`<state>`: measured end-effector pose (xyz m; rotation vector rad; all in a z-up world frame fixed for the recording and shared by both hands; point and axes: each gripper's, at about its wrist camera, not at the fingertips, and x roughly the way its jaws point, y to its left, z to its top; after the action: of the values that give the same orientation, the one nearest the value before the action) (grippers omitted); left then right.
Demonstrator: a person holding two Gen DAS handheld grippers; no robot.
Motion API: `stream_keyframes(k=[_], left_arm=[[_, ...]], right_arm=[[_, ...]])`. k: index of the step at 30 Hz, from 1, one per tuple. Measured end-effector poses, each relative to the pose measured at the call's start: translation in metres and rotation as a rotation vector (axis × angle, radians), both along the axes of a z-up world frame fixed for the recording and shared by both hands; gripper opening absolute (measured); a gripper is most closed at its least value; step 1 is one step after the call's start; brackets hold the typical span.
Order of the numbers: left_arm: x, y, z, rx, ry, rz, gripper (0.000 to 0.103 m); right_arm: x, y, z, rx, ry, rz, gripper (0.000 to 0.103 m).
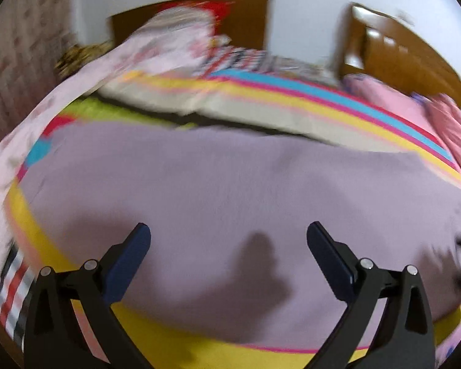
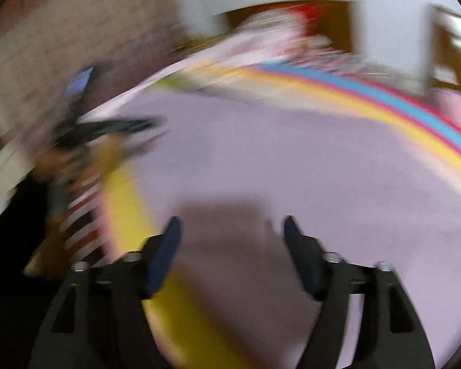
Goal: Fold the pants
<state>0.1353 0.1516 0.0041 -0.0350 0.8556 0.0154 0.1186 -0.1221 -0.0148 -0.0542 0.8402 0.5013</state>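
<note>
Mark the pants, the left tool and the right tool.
pants [image 1: 230,184]: left wrist view, middle of the lilac fabric.
left tool [image 1: 229,230]: left wrist view, gap midway between fingertips.
right tool [image 2: 232,223]: right wrist view, gap midway between fingertips.

The left gripper [image 1: 229,230], fingers [image 1: 135,249] spread, hovers over lilac pants [image 1: 230,178].

I am in a bedroom at home. Under my tool spreads a bed [image 1: 292,98] with a striped sheet in yellow, blue and pink. At twelve o'clock sits a pile of pink bedding [image 1: 169,46] against a brown wooden headboard [image 1: 249,21]; at two o'clock stands a wooden cabinet [image 1: 393,52] by the white wall [image 1: 307,15].
</note>
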Motion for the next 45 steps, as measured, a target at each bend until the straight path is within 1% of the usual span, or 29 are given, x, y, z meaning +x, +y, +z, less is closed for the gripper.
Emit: stream_keyframes(k=[2,4,6,8,9,10,11,12,15,18,19,20,21,22,23,25,26,27,28,29,32,33,35,36,37,40,42,43,45], left_arm=[[0.007,-0.048,0.002,-0.006,0.005,-0.146,0.101],[0.011,-0.094,-0.002,0.017,0.012,-0.265,0.101],[0.013,-0.133,-0.008,0.027,0.009,-0.374,0.101],[0.017,-0.164,-0.019,0.047,0.028,-0.443,0.101],[0.02,-0.172,-0.026,0.06,0.041,-0.451,0.101],[0.025,-0.179,-0.034,0.076,0.066,-0.453,0.101],[0.029,-0.186,-0.044,0.096,0.091,-0.446,0.102],[0.03,-0.185,-0.045,0.086,0.073,-0.438,0.102],[0.032,-0.185,-0.047,0.078,0.083,-0.439,0.102],[0.031,-0.183,-0.049,0.082,0.082,-0.438,0.102],[0.033,-0.183,-0.047,0.087,0.107,-0.425,0.102],[0.032,-0.183,-0.045,0.094,0.135,-0.405,0.101],[0.036,-0.19,-0.039,0.098,0.157,-0.388,0.101],[0.037,-0.195,-0.029,0.081,0.149,-0.4,0.101],[0.039,-0.21,-0.011,0.06,0.094,-0.458,0.101],[0.041,-0.246,0.014,0.097,-0.01,-0.527,0.101],[0.043,-0.262,0.021,0.105,-0.046,-0.562,0.101],[0.049,-0.283,0.023,0.092,-0.067,-0.624,0.101],[0.057,-0.304,0.018,0.064,-0.046,-0.694,0.101],[0.064,-0.317,0.01,0.058,-0.024,-0.721,0.101],[0.083,-0.354,-0.024,0.099,0.02,-0.74,0.101],[0.087,-0.36,-0.031,0.11,0.031,-0.741,0.101],[0.094,-0.37,-0.05,0.153,0.066,-0.742,0.102],[0.094,-0.369,-0.052,0.127,0.063,-0.74,0.102],[0.094,-0.369,-0.053,0.112,0.08,-0.74,0.102],[0.096,-0.362,-0.054,0.08,0.092,-0.739,0.102],[0.093,-0.36,-0.056,0.089,0.087,-0.737,0.102],[0.093,-0.36,-0.056,0.088,0.087,-0.734,0.102],[0.097,-0.361,-0.056,0.085,0.088,-0.733,0.102]], right_arm=[[0.007,-0.032,-0.004,-0.038,0.017,-0.129,0.072],[0.008,-0.06,-0.008,-0.095,0.031,-0.245,0.072],[0.003,-0.079,-0.011,-0.137,0.043,-0.299,0.072],[-0.007,-0.096,-0.012,-0.15,0.048,-0.341,0.078],[-0.013,-0.108,-0.014,-0.151,0.056,-0.366,0.086],[-0.017,-0.116,-0.019,-0.157,0.067,-0.382,0.087],[-0.023,-0.127,-0.024,-0.17,0.086,-0.396,0.086],[-0.029,-0.137,-0.029,-0.17,0.094,-0.398,0.085],[-0.045,-0.157,-0.031,-0.089,0.101,-0.387,0.084],[-0.041,-0.155,-0.024,-0.108,0.15,-0.357,0.085],[-0.036,-0.154,-0.017,-0.124,0.154,-0.351,0.085],[-0.033,-0.152,-0.01,-0.131,0.139,-0.357,0.085],[-0.025,-0.153,0.001,-0.134,0.095,-0.369,0.087],[-0.017,-0.155,0.007,-0.131,0.06,-0.371,0.087],[-0.008,-0.16,0.012,-0.138,0.033,-0.378,0.087],[0.009,-0.163,0.015,-0.176,-0.009,-0.423,0.087],[0.02,-0.167,0.012,-0.18,-0.017,-0.446,0.087],[0.028,-0.171,0.007,-0.169,-0.005,-0.465,0.087],[0.033,-0.175,0.004,-0.155,0.006,-0.477,0.087],[0.042,-0.181,0.0,-0.12,0.011,-0.496,0.087],[0.062,-0.198,-0.008,-0.104,0.032,-0.562,0.087],[0.066,-0.205,-0.013,-0.114,0.06,-0.578,0.087],[0.075,-0.22,-0.023,-0.179,0.116,-0.644,0.087],[0.075,-0.227,-0.027,-0.178,0.127,-0.666,0.085],[0.073,-0.233,-0.029,-0.14,0.13,-0.664,0.085],[0.072,-0.237,-0.028,-0.126,0.117,-0.693,0.084],[0.071,-0.228,-0.021,-0.158,0.086,-0.728,0.083],[0.07,-0.22,-0.015,-0.177,0.053,-0.74,0.087],[0.069,-0.207,-0.007,-0.221,0.009,-0.717,0.088]])
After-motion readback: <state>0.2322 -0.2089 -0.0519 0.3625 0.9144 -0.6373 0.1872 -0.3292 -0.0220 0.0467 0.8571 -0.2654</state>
